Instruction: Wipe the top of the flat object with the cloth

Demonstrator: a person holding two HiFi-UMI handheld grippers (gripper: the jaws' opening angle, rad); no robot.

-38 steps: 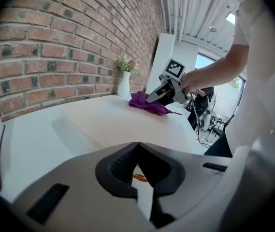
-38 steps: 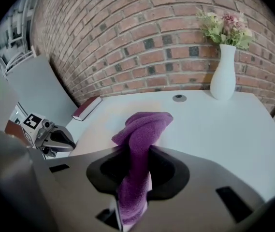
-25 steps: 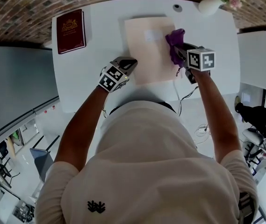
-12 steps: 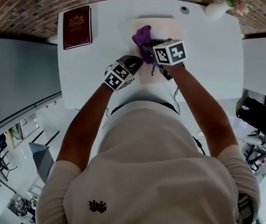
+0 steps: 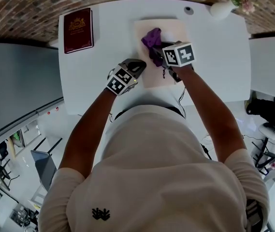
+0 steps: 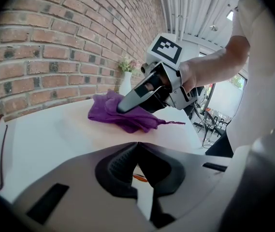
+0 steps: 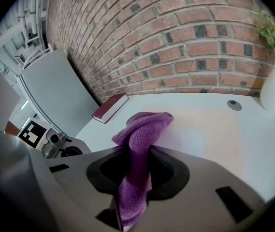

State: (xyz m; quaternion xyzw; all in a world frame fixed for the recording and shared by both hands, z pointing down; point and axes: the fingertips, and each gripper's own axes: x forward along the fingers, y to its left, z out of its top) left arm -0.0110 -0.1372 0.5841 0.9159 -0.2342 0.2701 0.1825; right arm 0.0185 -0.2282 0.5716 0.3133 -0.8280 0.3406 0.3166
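Note:
A flat beige sheet [image 5: 173, 30] lies on the white table [image 5: 108, 37]. A purple cloth [image 5: 151, 37] rests bunched on its left half. My right gripper [image 5: 157, 50] is shut on the cloth, and the cloth [image 7: 144, 127] runs up between its jaws [image 7: 138, 151] and spills forward onto the sheet. My left gripper [image 5: 138, 64] sits at the sheet's near left edge, jaws shut [image 6: 137, 144] with nothing between them. From the left gripper view the cloth [image 6: 123, 117] lies on the sheet [image 6: 74, 129] under the right gripper [image 6: 123, 108].
A dark red book [image 5: 78, 29] lies at the table's far left corner. A white vase [image 5: 223, 7] with flowers stands at the far right, a small round cap [image 5: 189, 10] beside it. A brick wall runs behind the table. A cable hangs off the near edge.
My right gripper carried the cloth from the sheet's right edge across to its left side, then slightly back to the right. The left gripper has stayed almost still.

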